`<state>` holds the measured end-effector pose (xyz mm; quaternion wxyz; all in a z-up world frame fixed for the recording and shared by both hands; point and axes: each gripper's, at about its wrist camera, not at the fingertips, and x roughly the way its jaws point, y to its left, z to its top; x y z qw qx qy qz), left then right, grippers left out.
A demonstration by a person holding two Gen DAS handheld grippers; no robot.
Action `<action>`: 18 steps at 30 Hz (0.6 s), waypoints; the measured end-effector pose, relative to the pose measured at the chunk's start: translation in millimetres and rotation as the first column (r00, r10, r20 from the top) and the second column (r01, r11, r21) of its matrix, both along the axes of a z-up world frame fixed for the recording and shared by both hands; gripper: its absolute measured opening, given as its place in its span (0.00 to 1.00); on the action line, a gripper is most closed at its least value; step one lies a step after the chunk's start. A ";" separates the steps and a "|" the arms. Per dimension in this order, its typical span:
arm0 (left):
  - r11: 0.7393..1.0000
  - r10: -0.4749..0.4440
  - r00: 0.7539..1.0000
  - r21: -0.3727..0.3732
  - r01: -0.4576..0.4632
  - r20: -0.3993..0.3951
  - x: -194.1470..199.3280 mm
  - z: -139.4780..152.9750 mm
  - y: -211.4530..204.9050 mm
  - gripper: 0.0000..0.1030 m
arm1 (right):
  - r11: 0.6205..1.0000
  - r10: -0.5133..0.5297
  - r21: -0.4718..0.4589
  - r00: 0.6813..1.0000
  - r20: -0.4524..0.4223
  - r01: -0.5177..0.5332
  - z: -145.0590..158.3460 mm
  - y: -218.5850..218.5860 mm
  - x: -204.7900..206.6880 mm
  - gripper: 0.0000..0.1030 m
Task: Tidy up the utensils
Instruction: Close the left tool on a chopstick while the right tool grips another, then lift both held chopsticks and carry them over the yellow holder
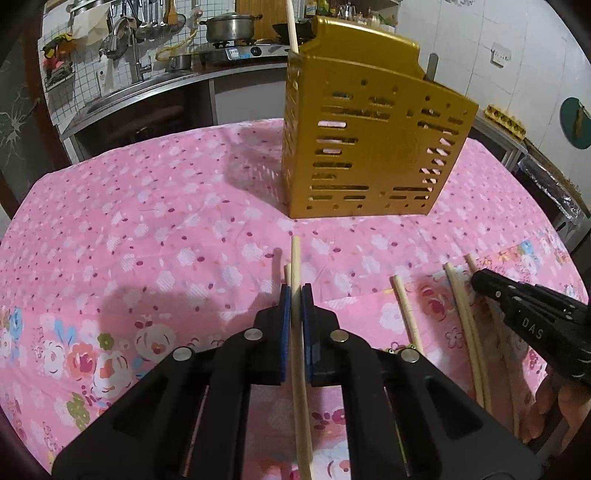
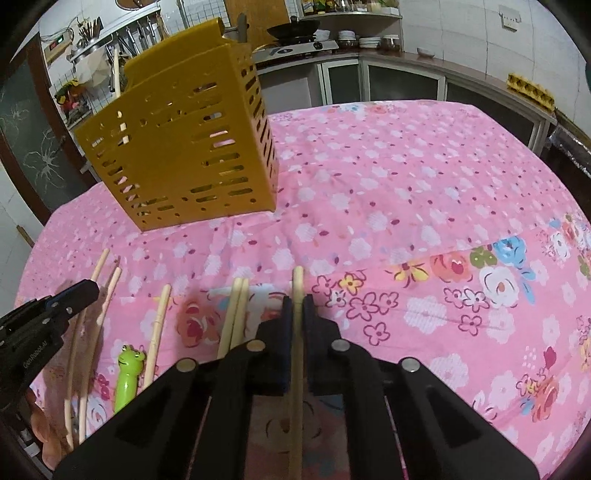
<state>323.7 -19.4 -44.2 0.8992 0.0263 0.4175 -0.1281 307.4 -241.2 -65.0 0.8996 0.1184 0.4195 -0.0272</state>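
both my grippers, left (image 1: 294, 291) and right (image 2: 297, 301), pinch a chopstick (image 1: 295, 258) near its tip; either could pivot and miss the holder (image 1: 373, 147).

The utensil holder (image 1: 373, 147) stands on the table (image 1: 147, 221) — loose chopsticks (image 1: 406, 314) (several) lying before it.

This is a kitchen in a home. Along the far wall runs a counter with a sink (image 1: 122, 96) and a tap (image 1: 127, 44). A gas stove (image 1: 240, 51) sits there with a shiny metal pot (image 1: 229, 27) on top, and a black wok (image 2: 293, 27) sits on another burner. Ladles and spoons (image 1: 153, 18) hang on the white tiled wall (image 1: 88, 74). Bowls and plates (image 2: 354, 38) are stacked near the back. The bench wears a pink flowery cloth (image 2: 388, 192).
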 end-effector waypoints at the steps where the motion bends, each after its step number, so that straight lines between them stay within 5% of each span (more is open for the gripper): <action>1: 1.000 0.002 1.000 -0.008 -0.002 0.000 -0.2 1.3 1.6 0.04 | 1.000 0.003 0.007 1.000 0.002 -0.003 0.9 -1.0 -0.5 0.06; 18: 0.997 0.035 0.998 -0.077 -0.031 0.051 -8.9 25.8 20.2 0.04 | 0.997 0.036 0.068 0.994 0.104 -0.043 32.2 -7.7 -14.1 0.06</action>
